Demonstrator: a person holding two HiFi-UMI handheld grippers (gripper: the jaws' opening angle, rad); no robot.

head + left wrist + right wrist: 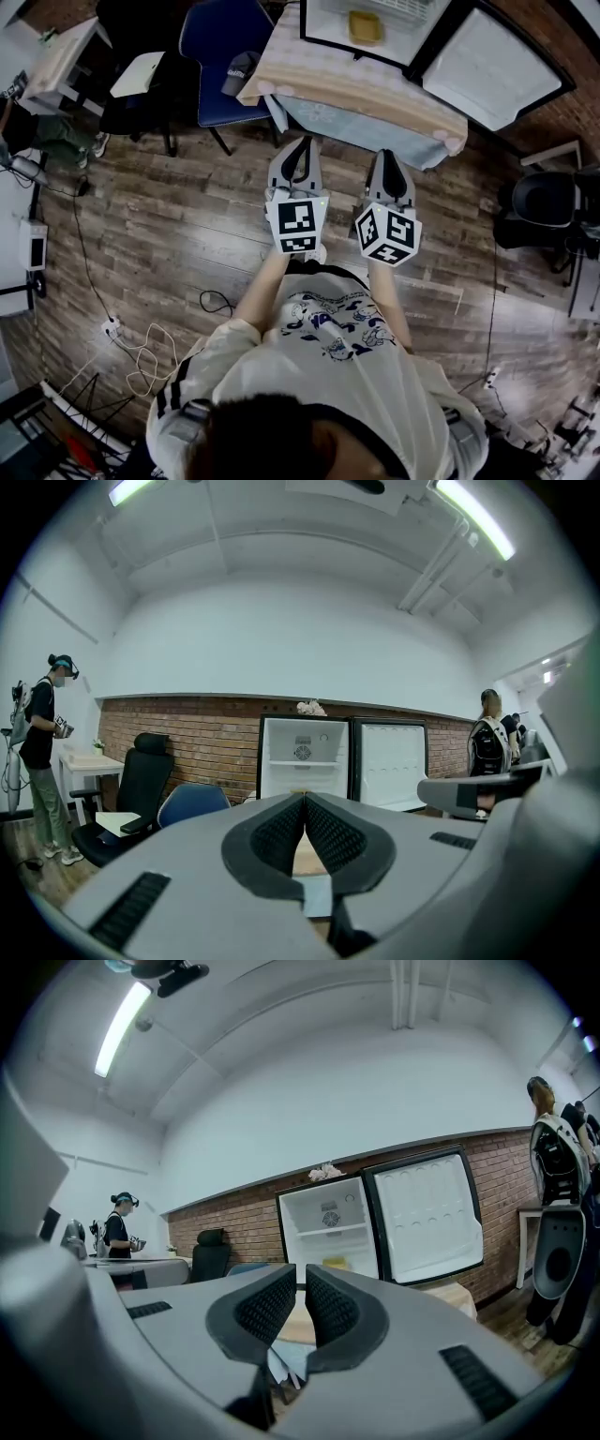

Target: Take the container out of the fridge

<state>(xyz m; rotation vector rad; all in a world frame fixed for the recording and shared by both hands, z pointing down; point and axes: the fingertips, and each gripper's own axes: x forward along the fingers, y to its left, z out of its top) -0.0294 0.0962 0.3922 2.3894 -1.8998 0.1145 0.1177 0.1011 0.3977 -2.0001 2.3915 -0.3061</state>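
While the container [365, 26] sits in the open fridge [314, 1241] far ahead, the left gripper [299, 145] is closed and empty, and the right gripper [388, 157] is barely parted, also empty.

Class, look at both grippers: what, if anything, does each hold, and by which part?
Nothing is held. The left gripper has its jaws shut on nothing; the right gripper has its jaws slightly apart and empty. The yellow container sits in the fridge.
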